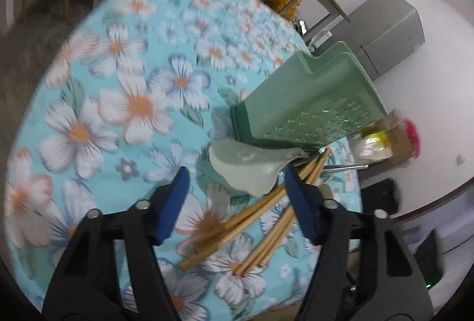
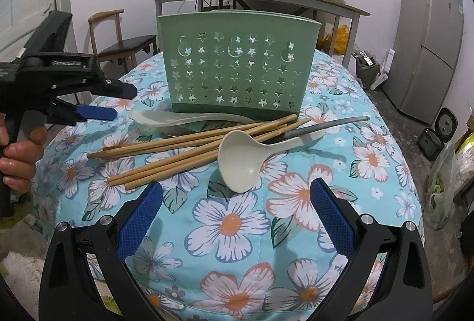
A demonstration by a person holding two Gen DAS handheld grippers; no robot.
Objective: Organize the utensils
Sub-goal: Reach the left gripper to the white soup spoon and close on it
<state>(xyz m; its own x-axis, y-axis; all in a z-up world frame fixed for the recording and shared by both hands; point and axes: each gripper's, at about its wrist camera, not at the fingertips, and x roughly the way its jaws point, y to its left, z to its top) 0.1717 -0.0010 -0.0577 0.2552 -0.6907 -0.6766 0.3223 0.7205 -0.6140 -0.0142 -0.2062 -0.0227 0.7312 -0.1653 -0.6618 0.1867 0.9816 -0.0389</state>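
Left gripper (image 1: pixel 237 187) half-wide, empty | chopsticks (image 1: pixel 237 229) partly hidden by spoon (image 1: pixel 251 167) | blurred

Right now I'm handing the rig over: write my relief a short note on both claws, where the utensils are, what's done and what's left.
Left claw: open, empty, above the pale green spoon.
Right claw: open, empty, short of the cream ladle.
Chopsticks, both spoons and a grey-handled utensil lie piled on the floral cloth before the green holder.
Done: nothing visibly in the holder.
Left: everything.
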